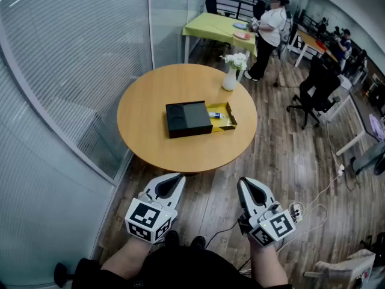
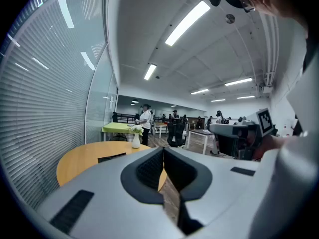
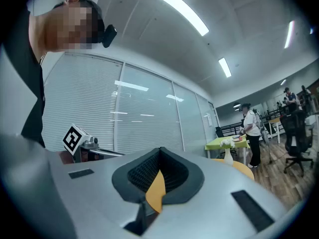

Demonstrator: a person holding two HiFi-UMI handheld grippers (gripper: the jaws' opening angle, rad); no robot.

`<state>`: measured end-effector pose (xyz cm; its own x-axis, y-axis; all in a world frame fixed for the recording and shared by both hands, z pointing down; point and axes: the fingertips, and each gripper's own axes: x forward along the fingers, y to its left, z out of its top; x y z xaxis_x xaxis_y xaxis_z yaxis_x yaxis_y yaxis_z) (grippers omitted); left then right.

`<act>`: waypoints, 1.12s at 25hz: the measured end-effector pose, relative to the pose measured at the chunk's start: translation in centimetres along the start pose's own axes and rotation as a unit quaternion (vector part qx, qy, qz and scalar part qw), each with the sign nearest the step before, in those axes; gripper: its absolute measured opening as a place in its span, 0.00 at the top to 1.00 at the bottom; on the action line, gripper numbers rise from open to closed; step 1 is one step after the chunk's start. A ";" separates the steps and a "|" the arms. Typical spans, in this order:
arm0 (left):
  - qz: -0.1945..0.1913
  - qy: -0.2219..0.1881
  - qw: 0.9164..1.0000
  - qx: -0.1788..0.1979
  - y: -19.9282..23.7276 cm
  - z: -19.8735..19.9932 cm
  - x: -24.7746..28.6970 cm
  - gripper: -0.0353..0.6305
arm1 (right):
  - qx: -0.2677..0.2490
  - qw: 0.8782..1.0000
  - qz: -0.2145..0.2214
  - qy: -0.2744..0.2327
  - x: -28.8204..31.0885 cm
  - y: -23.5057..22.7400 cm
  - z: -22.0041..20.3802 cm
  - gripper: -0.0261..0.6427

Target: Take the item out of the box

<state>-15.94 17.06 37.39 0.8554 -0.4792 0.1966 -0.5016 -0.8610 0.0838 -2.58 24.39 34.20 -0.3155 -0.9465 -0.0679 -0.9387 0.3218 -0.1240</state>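
Head view; both pairs of jaws pressed together, nothing held; left gripper [image 1: 176, 180] and right gripper [image 1: 247, 184] hover near the person, short of the table [image 1: 150, 101]; box [image 1: 231, 124] lies open there, lid [image 1: 188, 118] at its left, item [image 1: 215, 115] inside; the reach looks not yet begun; next, close in and part the jaws.

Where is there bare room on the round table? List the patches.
The round wooden table is bare across its left side, from the flat black box to the rim, along the near rim, and behind that box. Crowded: the right, where the open yellow box and white flower vase stand.
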 end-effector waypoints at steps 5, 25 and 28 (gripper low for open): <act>-0.002 0.001 1.000 -0.001 0.1 -0.5 0.1 0.93 | -0.001 1.000 0.001 -0.001 0.2 0.0 -0.4 0.91; 0.032 -0.016 0.999 0.006 -2.1 0.8 0.4 0.93 | 0.023 0.998 0.010 -0.050 -4.6 -2.6 2.2 0.90; 0.029 -0.016 0.999 0.014 -4.0 0.9 1.0 0.93 | 0.024 0.998 0.013 -0.051 -6.0 -3.3 2.2 0.90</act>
<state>-12.98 19.86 36.32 0.8295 -0.5325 0.1688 -0.5463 -0.8363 0.0465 2.70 29.04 32.85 -0.3219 -0.9310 -0.1718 -0.9218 0.3496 -0.1675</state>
